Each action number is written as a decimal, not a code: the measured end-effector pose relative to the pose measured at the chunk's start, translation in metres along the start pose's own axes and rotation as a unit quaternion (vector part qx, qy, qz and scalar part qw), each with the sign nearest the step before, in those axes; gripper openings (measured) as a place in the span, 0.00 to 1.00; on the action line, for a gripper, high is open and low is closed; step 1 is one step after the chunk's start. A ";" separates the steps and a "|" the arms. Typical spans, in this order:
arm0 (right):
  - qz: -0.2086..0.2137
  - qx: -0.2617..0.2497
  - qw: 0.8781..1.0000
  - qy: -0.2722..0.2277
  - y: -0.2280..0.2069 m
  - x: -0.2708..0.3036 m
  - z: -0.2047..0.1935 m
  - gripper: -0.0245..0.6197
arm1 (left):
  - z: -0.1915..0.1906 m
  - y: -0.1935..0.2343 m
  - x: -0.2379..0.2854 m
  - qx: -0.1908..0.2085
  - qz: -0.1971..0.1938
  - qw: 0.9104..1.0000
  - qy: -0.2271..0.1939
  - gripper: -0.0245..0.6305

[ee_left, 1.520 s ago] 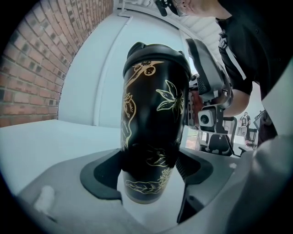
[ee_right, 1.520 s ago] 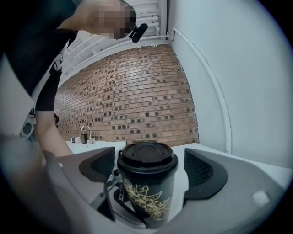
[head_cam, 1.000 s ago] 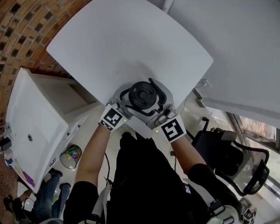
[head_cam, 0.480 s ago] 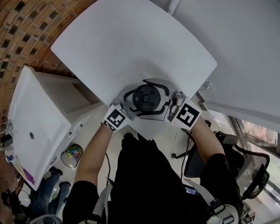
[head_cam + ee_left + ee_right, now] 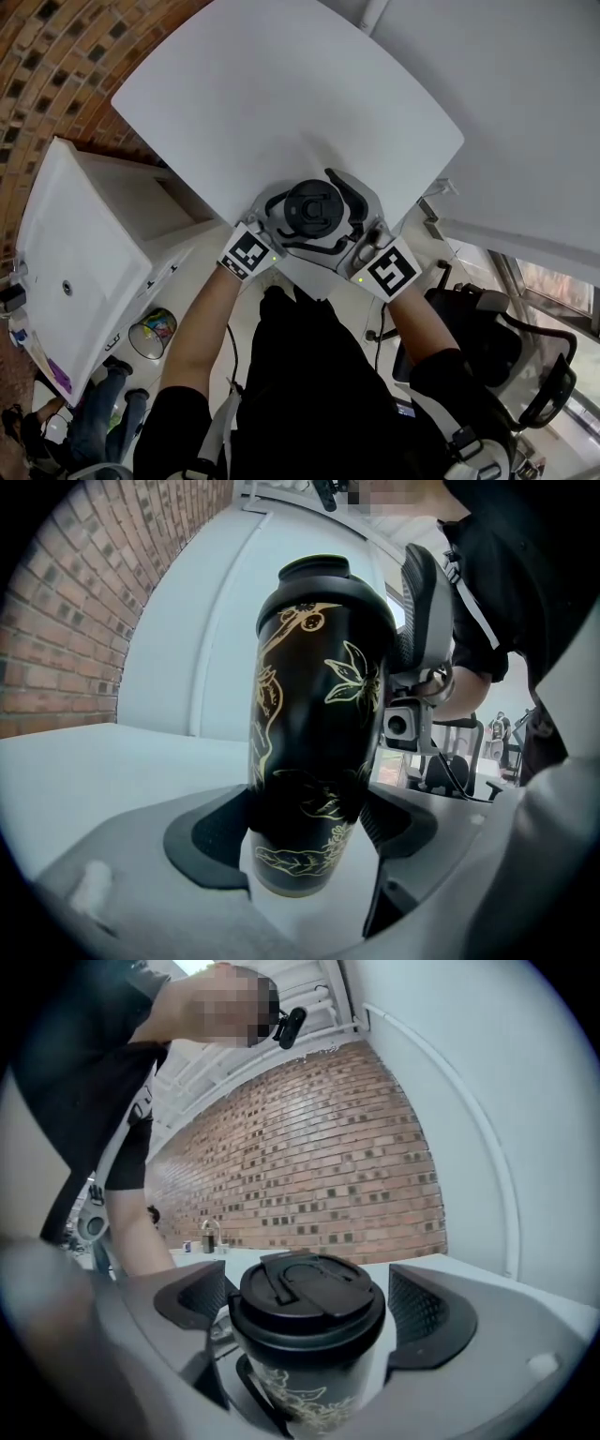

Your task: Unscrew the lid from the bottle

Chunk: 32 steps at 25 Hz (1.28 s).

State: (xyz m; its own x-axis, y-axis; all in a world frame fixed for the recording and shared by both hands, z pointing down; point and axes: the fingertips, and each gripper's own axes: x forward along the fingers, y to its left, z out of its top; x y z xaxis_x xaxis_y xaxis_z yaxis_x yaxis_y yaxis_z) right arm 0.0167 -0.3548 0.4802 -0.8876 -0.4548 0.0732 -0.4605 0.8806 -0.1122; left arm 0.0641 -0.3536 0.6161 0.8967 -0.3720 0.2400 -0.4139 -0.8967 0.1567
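A black bottle (image 5: 314,208) with gold flower drawings stands upright on the white table (image 5: 281,94), close to its near edge. My left gripper (image 5: 305,829) is shut on the bottle's (image 5: 314,705) lower body, both pads pressing its sides. My right gripper (image 5: 309,1309) sits at the height of the black lid (image 5: 307,1296). Its jaws are opening, and a gap shows between each pad and the lid. In the head view the left gripper (image 5: 281,220) and right gripper (image 5: 330,223) reach in from the near side and frame the bottle.
The table's near edge runs just under both grippers. A white cabinet (image 5: 75,272) stands at the left, with a small bin (image 5: 155,335) below it. A black chair (image 5: 506,347) is at the right. A brick wall (image 5: 309,1166) lies beyond the table.
The right gripper swung round the lid to the right, then came back toward the near edge. Its jaws now stand wider off the lid. The left gripper and bottle kept their place.
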 end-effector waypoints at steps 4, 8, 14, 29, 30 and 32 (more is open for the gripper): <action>-0.079 -0.028 0.996 0.000 -0.004 0.003 -0.003 0.85 | 0.000 0.001 -0.001 -0.001 0.003 1.000 0.000 0.61; -0.122 -0.030 0.992 0.012 -0.008 0.004 -0.007 0.77 | 0.000 0.001 0.000 -0.002 0.004 1.000 -0.001 0.61; -0.066 -0.018 0.998 0.015 -0.005 0.003 -0.009 0.76 | 0.001 0.001 0.000 -0.001 0.005 1.000 -0.001 0.61; 0.190 -0.073 0.974 0.102 0.013 0.002 -0.018 0.78 | 0.000 0.001 0.001 -0.006 0.004 1.000 0.000 0.61; 0.175 -0.057 0.979 0.087 0.014 0.002 -0.015 0.82 | 0.000 0.000 0.001 -0.007 0.003 1.000 0.000 0.61; 0.128 -0.023 0.990 0.048 0.011 0.003 -0.007 0.85 | 0.000 0.000 0.000 -0.006 0.002 1.000 0.001 0.61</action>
State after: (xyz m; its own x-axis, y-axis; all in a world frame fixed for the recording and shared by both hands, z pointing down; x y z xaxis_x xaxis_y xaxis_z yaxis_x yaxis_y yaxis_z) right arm 0.0088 -0.3455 0.4859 -0.9687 -0.2037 0.1416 -0.2180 0.9713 -0.0946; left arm 0.0643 -0.3538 0.6159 0.8950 -0.3747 0.2421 -0.4190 -0.8923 0.1681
